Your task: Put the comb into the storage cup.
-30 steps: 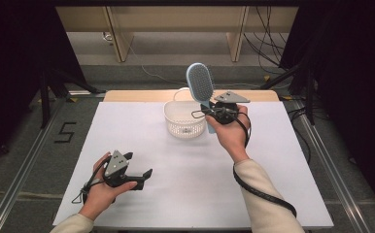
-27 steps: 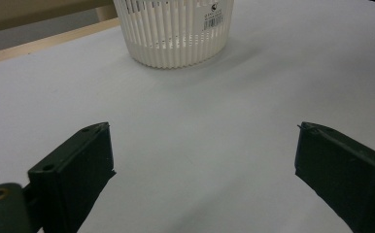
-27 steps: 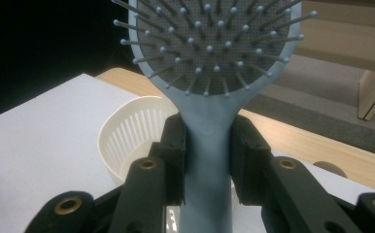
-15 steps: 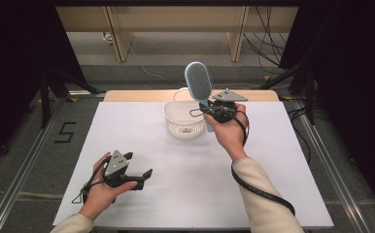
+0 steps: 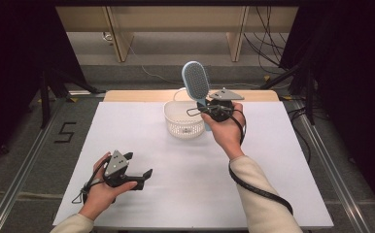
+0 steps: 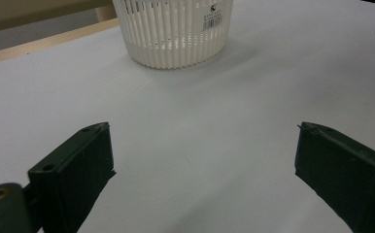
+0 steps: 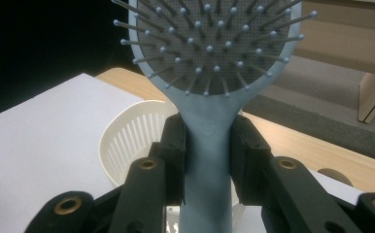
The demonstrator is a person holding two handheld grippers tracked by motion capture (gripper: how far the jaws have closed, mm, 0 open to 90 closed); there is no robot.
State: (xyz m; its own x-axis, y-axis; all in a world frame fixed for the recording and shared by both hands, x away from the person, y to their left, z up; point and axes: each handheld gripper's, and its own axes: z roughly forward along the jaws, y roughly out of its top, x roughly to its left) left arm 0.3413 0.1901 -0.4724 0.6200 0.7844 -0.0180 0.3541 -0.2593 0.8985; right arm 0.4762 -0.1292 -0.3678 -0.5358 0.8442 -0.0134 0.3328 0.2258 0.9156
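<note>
The right gripper (image 5: 206, 112) clamps the light blue hairbrush (image 5: 196, 83) by its handle, its fingers (image 7: 176, 145) pressed against both sides of the handle just below the head; the brush stands upright in the air, bristles toward the person, directly over the far right rim of the white slotted basket (image 5: 184, 120) at the far middle of the white desk (image 5: 273, 194); the left gripper (image 5: 136, 171) rests low near the desk's near left corner, well apart from the basket, its fingers (image 6: 74, 170) spread wide with nothing between them.
</note>
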